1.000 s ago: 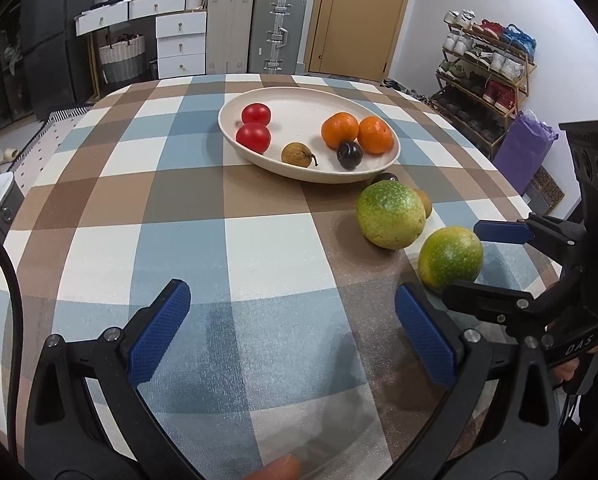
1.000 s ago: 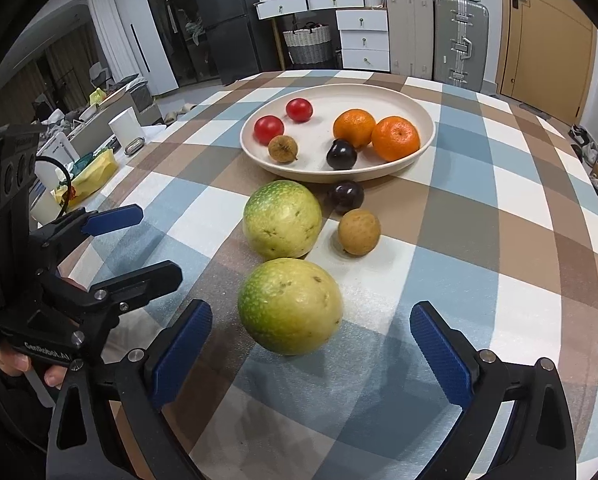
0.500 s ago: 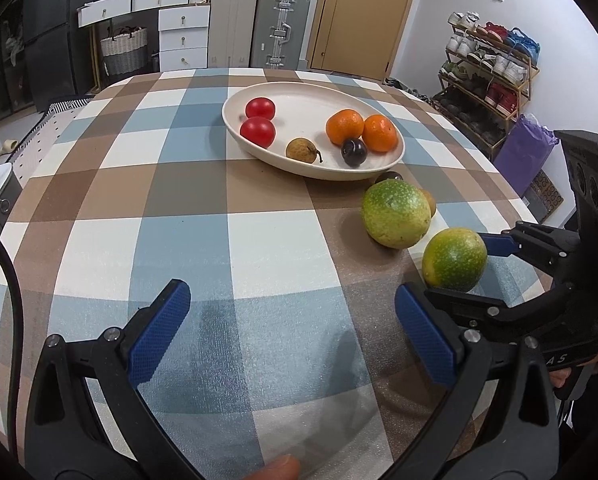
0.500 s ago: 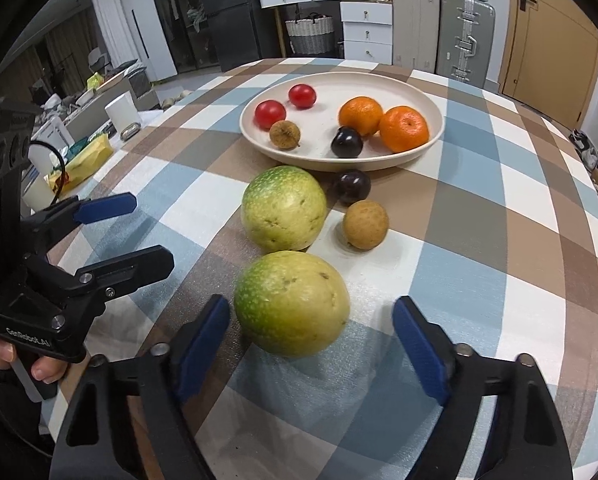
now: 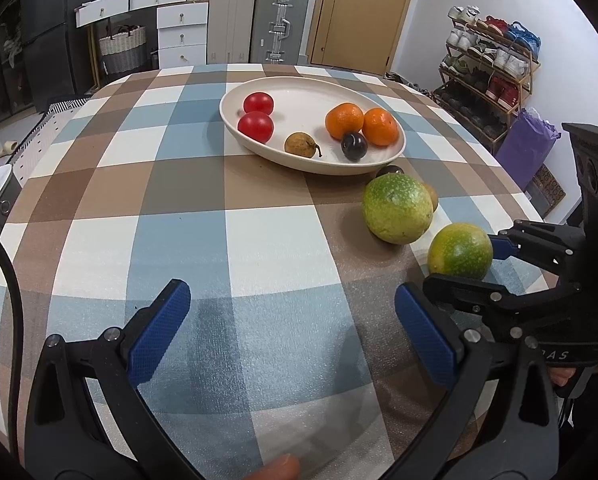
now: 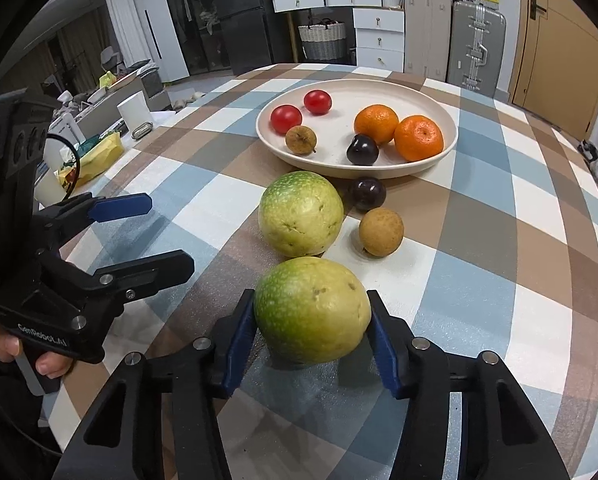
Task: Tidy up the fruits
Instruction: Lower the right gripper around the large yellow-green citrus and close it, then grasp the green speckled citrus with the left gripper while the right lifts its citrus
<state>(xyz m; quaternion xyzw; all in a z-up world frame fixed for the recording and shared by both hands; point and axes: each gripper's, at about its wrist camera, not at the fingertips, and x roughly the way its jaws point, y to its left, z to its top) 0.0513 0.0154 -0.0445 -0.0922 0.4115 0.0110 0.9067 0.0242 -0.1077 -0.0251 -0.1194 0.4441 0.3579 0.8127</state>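
Counter, checked cloth in brown, blue and white, is seen bearing all fruit. Cream plate is set toward the far side, holding two red tomatoes, two oranges, one dark plum and one small brown fruit. Two large green fruits are found on the cloth near the plate. The nearer green fruit is pinched between the jaws of the right gripper, both blue pads touching it. The farther green fruit lies just beyond. A second dark plum and a round brown fruit sit beside it. Left gripper is held over bare cloth, jaws spread wide, nothing between them.
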